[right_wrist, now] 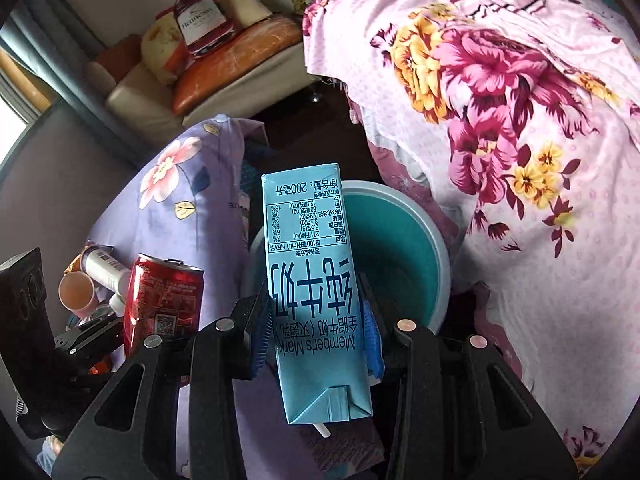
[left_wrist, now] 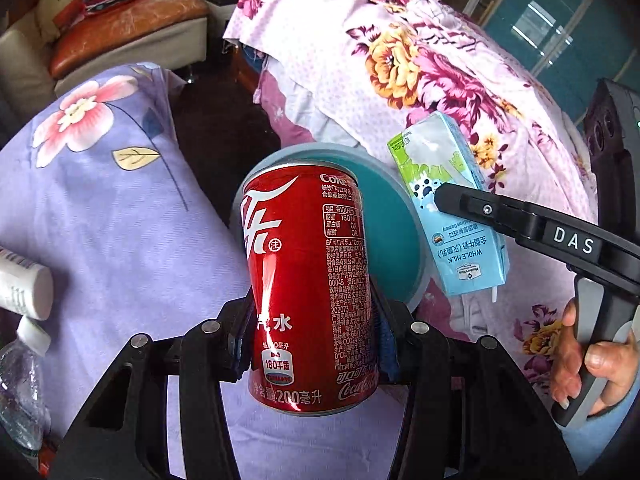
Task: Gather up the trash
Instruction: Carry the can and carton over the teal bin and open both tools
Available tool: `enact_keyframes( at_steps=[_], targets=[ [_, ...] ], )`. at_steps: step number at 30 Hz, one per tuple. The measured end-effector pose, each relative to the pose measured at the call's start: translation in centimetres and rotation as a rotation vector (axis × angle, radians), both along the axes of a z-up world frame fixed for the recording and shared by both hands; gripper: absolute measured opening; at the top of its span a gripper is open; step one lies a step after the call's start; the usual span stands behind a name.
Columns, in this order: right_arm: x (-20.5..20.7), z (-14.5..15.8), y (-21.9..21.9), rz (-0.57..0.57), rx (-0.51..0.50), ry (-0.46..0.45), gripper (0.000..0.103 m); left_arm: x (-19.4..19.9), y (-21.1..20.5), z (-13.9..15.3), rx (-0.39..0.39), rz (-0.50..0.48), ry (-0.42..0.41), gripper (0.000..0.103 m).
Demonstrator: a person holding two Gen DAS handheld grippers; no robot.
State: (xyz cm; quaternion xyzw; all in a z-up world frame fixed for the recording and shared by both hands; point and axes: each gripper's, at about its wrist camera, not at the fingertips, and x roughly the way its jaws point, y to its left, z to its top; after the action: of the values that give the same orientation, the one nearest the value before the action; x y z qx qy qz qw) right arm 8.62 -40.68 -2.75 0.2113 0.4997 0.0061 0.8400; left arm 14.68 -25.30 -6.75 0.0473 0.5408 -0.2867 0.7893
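Flowery bedding lies around the teal bin; the left gripper squeezes a light, dentable red can mid-side, the right gripper pinches a soft milk carton, both just over the bin

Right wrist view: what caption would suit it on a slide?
Right gripper holds a blue milk carton above a teal bin, red can alongside.
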Motion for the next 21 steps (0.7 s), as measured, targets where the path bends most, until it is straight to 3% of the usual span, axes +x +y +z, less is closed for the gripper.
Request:
enact_keyframes(
  at_steps=[3,9,21],
  targets=[
    [0.5,-1.3,-0.6,-0.009,0.002,0.025,0.037,0.9,-0.8,-1.8,0.007,0.008,0.037,0.050],
    [1.0,-2.3,-0.6,-0.005,-0.002,0.050,0.037,1.4,0.0,-2.2,0.024,0.042,0.024,0.080],
    [0.8,-3.0,1.0,0.012,-0.029,0.098,0.037,0.6,5.2,0.2,-0.037,0.132,0.010,0.088]
  ],
)
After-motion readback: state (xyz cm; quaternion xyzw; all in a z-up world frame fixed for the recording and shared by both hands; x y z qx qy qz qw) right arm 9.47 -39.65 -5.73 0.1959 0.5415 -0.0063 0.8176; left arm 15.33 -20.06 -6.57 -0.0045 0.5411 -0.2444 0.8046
